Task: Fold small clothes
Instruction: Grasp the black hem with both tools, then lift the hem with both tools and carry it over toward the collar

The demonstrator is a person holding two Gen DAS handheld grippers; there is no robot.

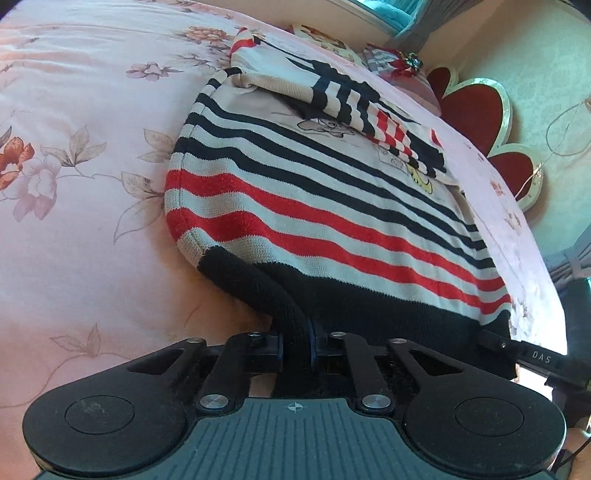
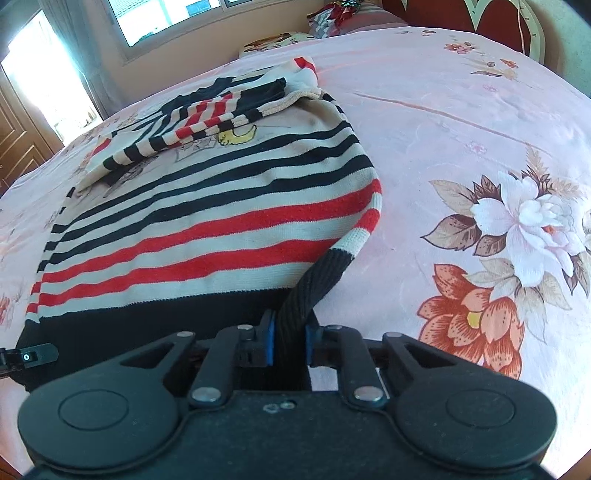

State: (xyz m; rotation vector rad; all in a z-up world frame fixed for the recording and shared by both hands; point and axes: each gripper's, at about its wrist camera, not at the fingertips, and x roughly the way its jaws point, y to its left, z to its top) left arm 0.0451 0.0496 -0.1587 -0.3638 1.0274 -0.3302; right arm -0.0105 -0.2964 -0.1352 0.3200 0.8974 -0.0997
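Observation:
A small striped sweater [image 1: 314,206] in cream, black and red lies flat on the pink floral bedsheet [image 1: 74,184], both sleeves folded across its chest. My left gripper [image 1: 297,341] is shut on the left corner of its black hem. My right gripper [image 2: 289,343] is shut on the right corner of the black hem [image 2: 310,291], lifted slightly off the sheet. The sweater [image 2: 207,206] stretches away from both grippers. The right gripper's finger [image 1: 532,356] shows at the left wrist view's right edge; the left gripper's finger [image 2: 29,356] shows at the right wrist view's left edge.
The bedsheet [image 2: 461,129] extends widely to the right of the sweater. A red and cream scalloped headboard [image 1: 480,107] stands at the bed's end. Pillows and folded items [image 2: 332,16] lie at the far edge. A window [image 2: 166,14] and curtain are behind.

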